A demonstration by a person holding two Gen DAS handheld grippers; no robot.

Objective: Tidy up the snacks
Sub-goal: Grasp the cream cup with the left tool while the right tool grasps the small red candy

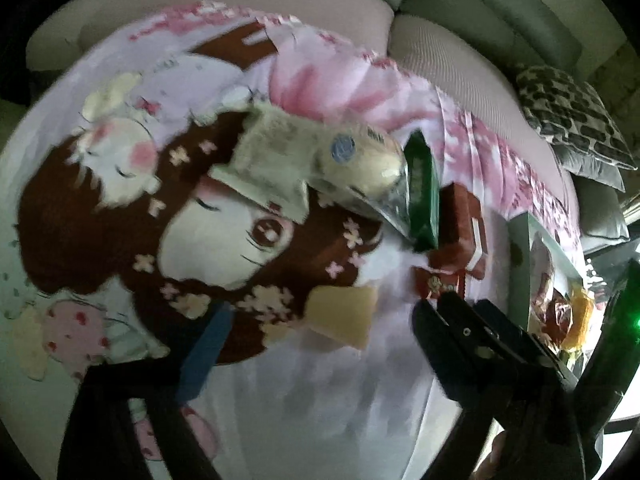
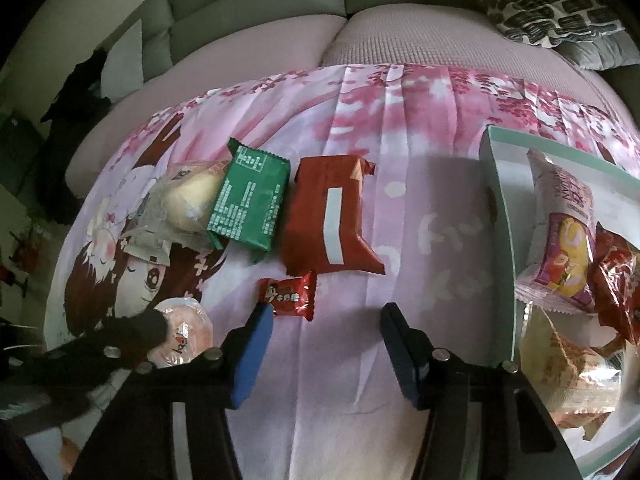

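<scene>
Right tool (image 2: 326,320) is released, jaws apart over the pink cloth (image 2: 400,200) beside a small red candy (image 2: 289,294). Left tool (image 1: 304,340) is also released, nothing gripped, above a jelly cup (image 2: 182,332).

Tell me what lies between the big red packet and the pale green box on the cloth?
Nothing: in the right wrist view only bare pink cloth separates the big red packet from the pale green box.

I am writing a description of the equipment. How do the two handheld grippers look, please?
The right gripper has black angular fingers with silver screws and flat blue pads. The left gripper looks the same: a black frame and a blue pad. In the left view, a green light glows on the right one's body.
</scene>
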